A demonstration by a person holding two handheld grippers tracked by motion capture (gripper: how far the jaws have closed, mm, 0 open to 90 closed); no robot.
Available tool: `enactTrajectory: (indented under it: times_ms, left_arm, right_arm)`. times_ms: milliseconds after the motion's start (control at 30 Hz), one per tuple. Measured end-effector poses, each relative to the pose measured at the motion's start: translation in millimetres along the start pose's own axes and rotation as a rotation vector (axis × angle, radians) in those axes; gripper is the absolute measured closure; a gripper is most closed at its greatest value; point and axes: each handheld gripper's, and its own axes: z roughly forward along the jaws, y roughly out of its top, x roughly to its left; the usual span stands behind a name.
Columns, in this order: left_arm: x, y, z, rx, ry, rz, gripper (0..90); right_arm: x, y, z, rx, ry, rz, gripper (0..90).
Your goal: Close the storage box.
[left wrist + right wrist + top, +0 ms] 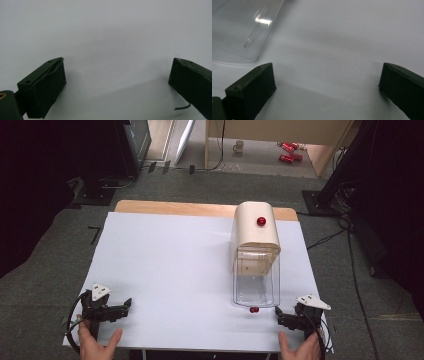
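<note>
The bread box (255, 251) stands right of centre in the high view, its clear lid (255, 282) folded down, red knob (254, 310) at the front edge. Both the right gripper (280, 316) and left gripper (126, 306) rest with jaws spread wide, holding nothing. The right gripper, at lower right, is best advanced level toward the knob, which should be centred between the jaws before they close.

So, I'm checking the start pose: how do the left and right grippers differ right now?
The left gripper rests at the table's near left corner with bare white surface ahead; the right gripper sits at the near right, close to the clear plastic door of the cream box. The clear door's corner appears in the right gripper view; the left gripper view has plain table. Both have open, empty jaws.
</note>
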Motion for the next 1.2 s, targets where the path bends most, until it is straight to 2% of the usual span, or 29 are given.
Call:
enactTrajectory:
  times_ms: [267,333,367,433,533,600,700,733,767,1000,1100,1200]
  left_arm:
    - [0.1,0.0,0.0,0.000,-0.001,0.000,0.9]
    - [0.0,-0.1,0.0,0.000,-0.001,0.000,0.9]
    - [0.0,-0.1,0.0,0.000,-0.001,0.000,0.9]
    - [0.1,-0.1,0.1,-0.001,-0.001,0.001,0.9]
    - [0.0,-0.2,0.0,-0.002,0.000,0.002,0.9]
    - [-0.1,-0.2,0.0,-0.002,0.000,0.001,0.9]
    - [-0.1,-0.2,0.0,-0.001,0.001,0.002,0.9]
    - [-0.1,-0.2,0.0,-0.001,0.001,0.002,0.9]
    - [-0.1,-0.2,0.1,-0.001,0.001,0.002,0.9]
    - [-0.1,-0.1,0.1,0.000,0.001,0.002,0.9]
    - [-0.1,-0.1,0.1,0.000,0.001,0.002,0.9]
    - [-0.1,-0.1,0.1,0.000,0.001,0.002,0.9]
  right_arm:
    - [-0.4,-0.3,-0.2,-0.006,0.001,0.006,1.0]
    - [-1.0,-0.8,-2.4,-0.015,-0.009,0.029,6.6]
    - [-1.0,-0.8,-2.4,-0.015,-0.009,0.029,6.6]
    - [-0.7,-2.8,-5.4,-0.033,-0.037,0.046,14.6]
    - [-1.5,-5.4,-10.2,-0.042,-0.034,0.076,15.5]
    - [0.0,-6.2,-11.4,-0.043,-0.034,0.075,15.8]
    - [12.4,-8.8,-16.8,-0.058,-0.049,0.048,18.0]
    - [12.4,-8.8,-16.8,-0.058,-0.049,0.048,18.0]
    - [19.5,-8.8,-21.3,-0.071,-0.055,0.036,19.0]
    - [36.5,-7.1,-37.3,-0.114,-0.034,0.060,22.3]
    - [39.5,-6.2,-40.6,-0.128,-0.023,0.065,23.5]
    - [46.3,-3.9,-47.6,-0.154,-0.011,0.075,28.4]
